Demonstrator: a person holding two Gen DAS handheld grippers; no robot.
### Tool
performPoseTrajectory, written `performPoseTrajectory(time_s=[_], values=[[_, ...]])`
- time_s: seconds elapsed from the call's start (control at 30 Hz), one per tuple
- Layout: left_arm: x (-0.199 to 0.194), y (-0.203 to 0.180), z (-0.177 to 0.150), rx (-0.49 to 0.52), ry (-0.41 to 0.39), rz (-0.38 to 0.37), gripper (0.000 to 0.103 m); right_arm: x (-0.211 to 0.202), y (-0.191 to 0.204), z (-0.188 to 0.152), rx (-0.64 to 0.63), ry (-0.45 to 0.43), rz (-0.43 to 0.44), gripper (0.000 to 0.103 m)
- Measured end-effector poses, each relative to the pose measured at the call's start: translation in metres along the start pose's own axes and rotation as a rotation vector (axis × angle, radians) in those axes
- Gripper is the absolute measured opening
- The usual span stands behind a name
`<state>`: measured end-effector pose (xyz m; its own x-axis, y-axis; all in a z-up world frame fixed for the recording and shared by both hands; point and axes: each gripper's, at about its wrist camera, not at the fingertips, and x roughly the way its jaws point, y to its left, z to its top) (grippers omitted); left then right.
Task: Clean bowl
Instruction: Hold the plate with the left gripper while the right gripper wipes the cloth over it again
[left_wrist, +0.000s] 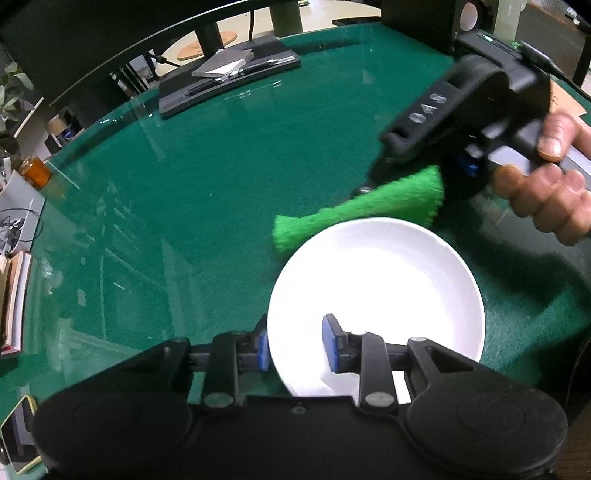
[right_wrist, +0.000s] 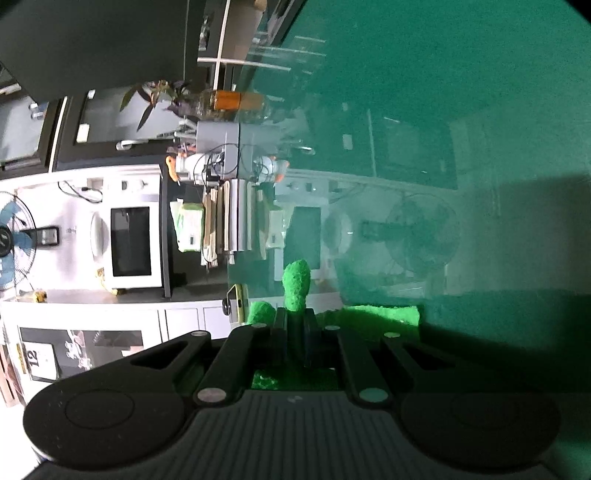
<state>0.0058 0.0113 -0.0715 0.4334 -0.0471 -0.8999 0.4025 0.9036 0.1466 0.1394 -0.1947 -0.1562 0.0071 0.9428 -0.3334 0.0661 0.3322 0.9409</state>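
Dim fisheye views; bowl (left_wrist: 376, 295) overexposed, right claw (left_wrist: 364, 192) perhaps motion-blurred.

— Where can I pass on the left?

— The green counter (left_wrist: 229, 177) lies bare left of the bowl (left_wrist: 376, 295). Clutter hugs the edges only: the black tray (left_wrist: 225, 81) at the far side, an amber bottle (left_wrist: 35, 171) and books (left_wrist: 14, 295) at the left rim.

— And the right?

— Crowded (my other hand's there): the right gripper (left_wrist: 364, 192) and its green scouring pad (left_wrist: 354, 212) hang just beyond the bowl's far rim.
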Motion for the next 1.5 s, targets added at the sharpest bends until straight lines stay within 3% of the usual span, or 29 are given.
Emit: performPoseTrajectory(time_s=[0.17,0.53,0.77,0.87,1.2,1.5], values=[[0.001,0.000,-0.001,0.015,-0.008,-0.004,0.031,-0.032,-0.014,-0.022,0.039,-0.023,0.004,0.010],[0.002,0.000,0.001,0.032,-0.004,-0.005,0.031,0.032,0.015,0.006,-0.026,0.013,0.033,0.010],[0.003,-0.002,0.005,0.053,-0.016,-0.025,0.033,-0.020,-0.010,-0.012,0.026,-0.014,-0.001,0.010],[0.004,-0.003,0.006,0.059,-0.019,-0.027,0.034,-0.024,-0.014,-0.015,0.037,-0.016,-0.013,0.010],[0.003,-0.006,0.006,0.069,-0.021,-0.025,0.034,0.036,0.013,0.007,-0.026,0.041,0.015,0.010],[0.005,-0.013,0.014,0.073,-0.050,-0.044,0.039,-0.028,-0.013,-0.023,0.034,-0.058,-0.044,0.008]])
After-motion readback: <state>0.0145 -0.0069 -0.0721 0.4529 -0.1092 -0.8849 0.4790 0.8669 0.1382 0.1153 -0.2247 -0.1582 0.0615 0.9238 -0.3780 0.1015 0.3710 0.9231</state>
